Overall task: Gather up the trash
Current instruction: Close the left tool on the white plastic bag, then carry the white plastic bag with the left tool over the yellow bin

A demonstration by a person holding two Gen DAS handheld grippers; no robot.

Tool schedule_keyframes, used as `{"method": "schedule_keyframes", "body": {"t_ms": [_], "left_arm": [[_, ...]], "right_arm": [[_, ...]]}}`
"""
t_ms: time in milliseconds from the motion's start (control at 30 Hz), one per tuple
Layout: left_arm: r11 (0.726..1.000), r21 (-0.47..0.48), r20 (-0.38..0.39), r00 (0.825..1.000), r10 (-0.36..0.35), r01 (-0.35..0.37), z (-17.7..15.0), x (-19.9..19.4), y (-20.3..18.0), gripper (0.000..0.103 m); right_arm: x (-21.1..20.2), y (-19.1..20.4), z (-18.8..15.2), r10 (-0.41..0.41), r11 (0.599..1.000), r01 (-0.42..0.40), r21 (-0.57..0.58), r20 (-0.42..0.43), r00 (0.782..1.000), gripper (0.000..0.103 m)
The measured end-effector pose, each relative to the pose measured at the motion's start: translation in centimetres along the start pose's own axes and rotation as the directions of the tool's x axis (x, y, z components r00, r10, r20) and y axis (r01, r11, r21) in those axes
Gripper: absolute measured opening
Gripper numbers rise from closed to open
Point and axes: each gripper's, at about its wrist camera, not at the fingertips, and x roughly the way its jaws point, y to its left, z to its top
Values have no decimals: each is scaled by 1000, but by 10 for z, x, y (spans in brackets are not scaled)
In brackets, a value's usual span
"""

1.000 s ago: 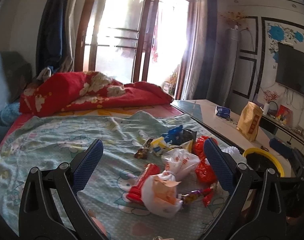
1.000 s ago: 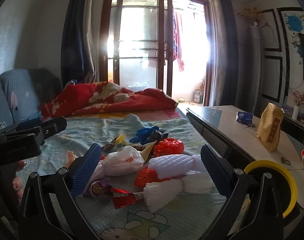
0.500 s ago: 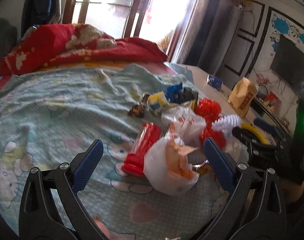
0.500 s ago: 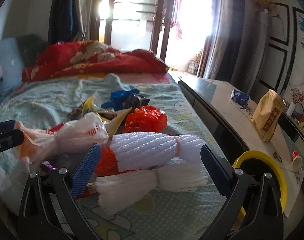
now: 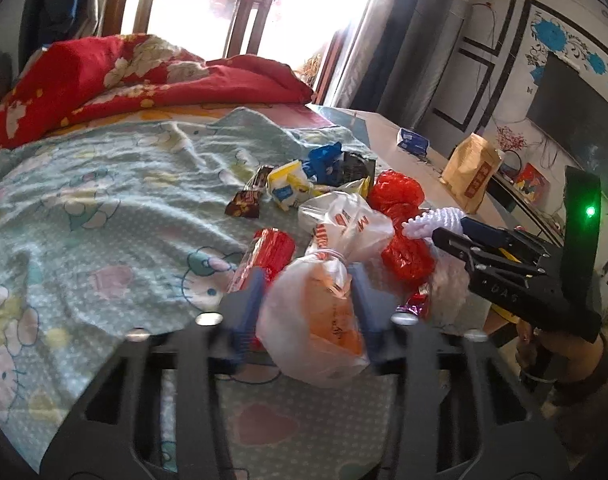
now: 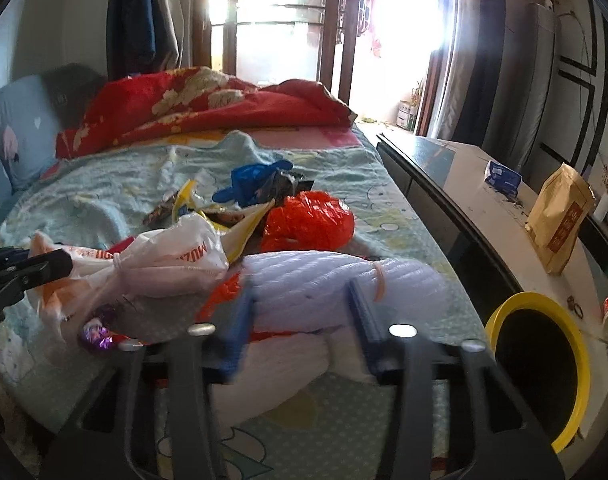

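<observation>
A heap of trash lies on the pale green bedsheet [image 5: 104,200]. My left gripper [image 5: 307,278] is shut on a knotted white plastic bag [image 5: 316,332] with something orange inside. In the right wrist view, my right gripper [image 6: 300,288] is shut on a white foam net sleeve [image 6: 324,280] at the near end of the heap. The right gripper [image 5: 448,236] also shows in the left wrist view, beside a red plastic bag [image 5: 396,192]. A black bin with a yellow rim [image 6: 576,380] stands by the bed's right edge.
More trash lies behind: a blue wrapper [image 5: 324,156], a yellow packet [image 5: 288,188], a brown wrapper [image 5: 244,204] and a red tube pack [image 5: 272,248]. A red quilt [image 5: 124,76] lies at the head. A side counter [image 6: 484,220] holds a brown paper bag [image 6: 560,216].
Both grippers moved forward and down into the heap. Their fingers went from wide open to closed, the left on the white plastic bag, the right on the foam net sleeve.
</observation>
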Motion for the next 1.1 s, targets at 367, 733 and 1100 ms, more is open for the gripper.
{"method": "schedule_keyframes", "body": {"t_ms": [367,733,1100], "left_arm": [[999,2,89,995,-53,54,28,-15,-8,12],[994,34,143,983,-112,108,48,-14,-40,11],[980,83,139,972,-191,181,59,6,-91,11]], "right_arm": [[-27,-33,11,40,991,-50,123,80,996,24],[-54,-71,12,1,977,-34,210,157,988,23],[-79,-124,2,-76,947,11,321,189,979,23]]}}
